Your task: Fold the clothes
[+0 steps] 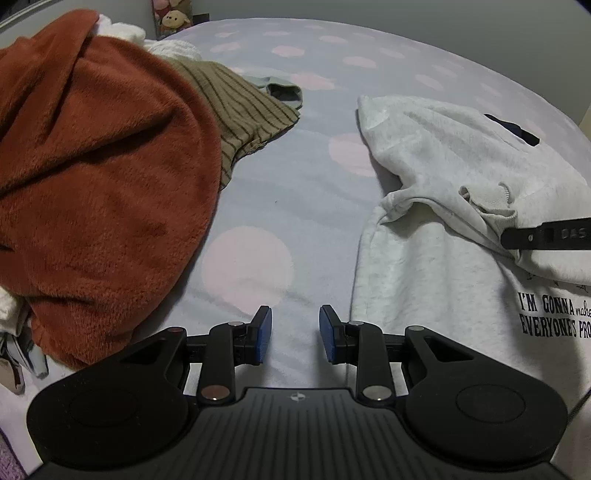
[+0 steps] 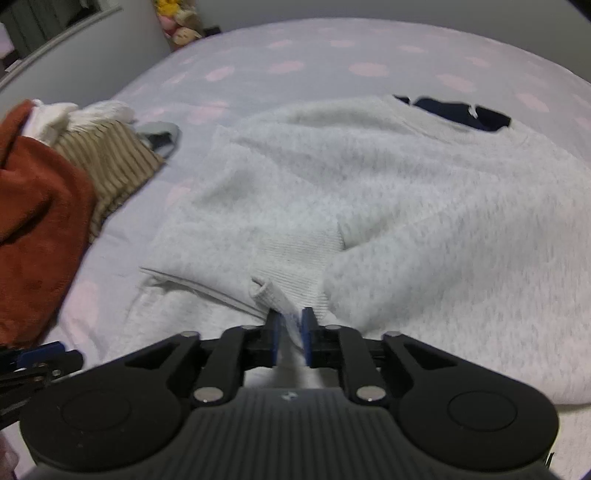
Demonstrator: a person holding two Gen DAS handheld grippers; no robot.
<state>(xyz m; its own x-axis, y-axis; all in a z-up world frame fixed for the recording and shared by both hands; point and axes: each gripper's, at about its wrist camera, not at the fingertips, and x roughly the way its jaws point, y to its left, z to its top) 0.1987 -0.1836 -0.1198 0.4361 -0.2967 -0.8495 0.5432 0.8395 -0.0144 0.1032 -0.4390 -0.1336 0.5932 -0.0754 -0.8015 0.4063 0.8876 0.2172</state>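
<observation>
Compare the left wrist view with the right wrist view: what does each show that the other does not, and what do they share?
Only the left wrist view shows the printed lettering on the white sweatshirt, and the left gripper open over the bedsheet, holding nothing.

Only the right wrist view shows the right gripper with the sweatshirt's ribbed cuff between its pads.

Both show the sweatshirt, its dark collar, the rust fleece, the striped ribbed garment and the spotted bedsheet.

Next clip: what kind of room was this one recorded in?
Most likely a bedroom. The clothes lie on a bed with a polka-dot sheet, plush toys sit at its far end, and a pile of unfolded clothes waits beside the white sweatshirt.
</observation>
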